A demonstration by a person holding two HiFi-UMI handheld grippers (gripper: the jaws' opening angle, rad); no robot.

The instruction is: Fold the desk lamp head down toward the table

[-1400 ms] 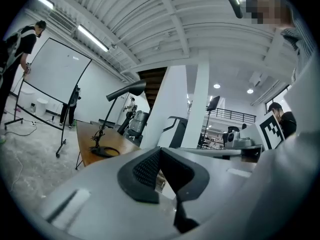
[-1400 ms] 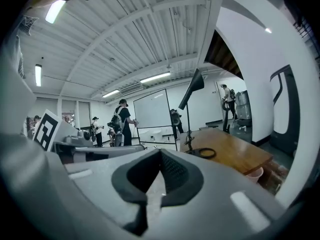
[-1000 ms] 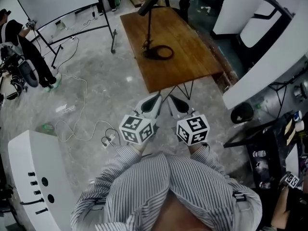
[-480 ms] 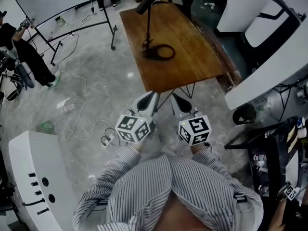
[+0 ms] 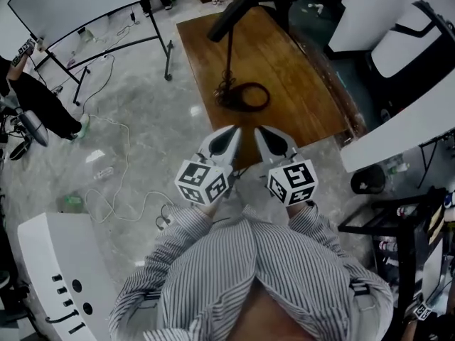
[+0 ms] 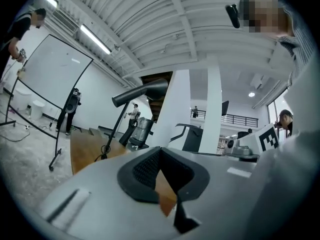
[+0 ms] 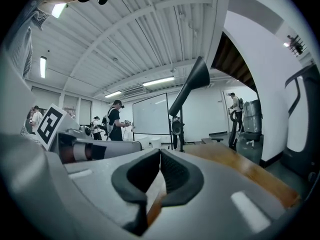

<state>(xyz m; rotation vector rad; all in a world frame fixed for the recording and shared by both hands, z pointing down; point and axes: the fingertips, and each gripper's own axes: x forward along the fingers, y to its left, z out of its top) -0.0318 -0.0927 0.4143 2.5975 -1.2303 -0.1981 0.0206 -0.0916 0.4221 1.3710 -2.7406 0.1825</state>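
We stand on a pale stone floor (image 5: pixel 142 119), facing a wooden table (image 5: pixel 298 98) that stretches away from us. A big whiteboard (image 5: pixel 71 2) on a wheeled frame stands off to the left, with a white curved cabinet (image 5: pixel 50 275) close by our left side.

The desk lamp (image 5: pixel 229 55) stands on the table's far left part. It has a dark ring base and an upright pole, and its long dark head (image 7: pixel 190 86) is raised and slants upward, not folded down.

We hold both tools side by side in front of our striped shirt, their tips at the table's near edge and well apart from the lamp. The left gripper (image 6: pixel 159 156) has its jaws pressed together with nothing between them. The right gripper (image 7: pixel 160 159) is the same, pads meeting and empty.

A thin cable (image 5: pixel 114 183) loops over the floor to our left.
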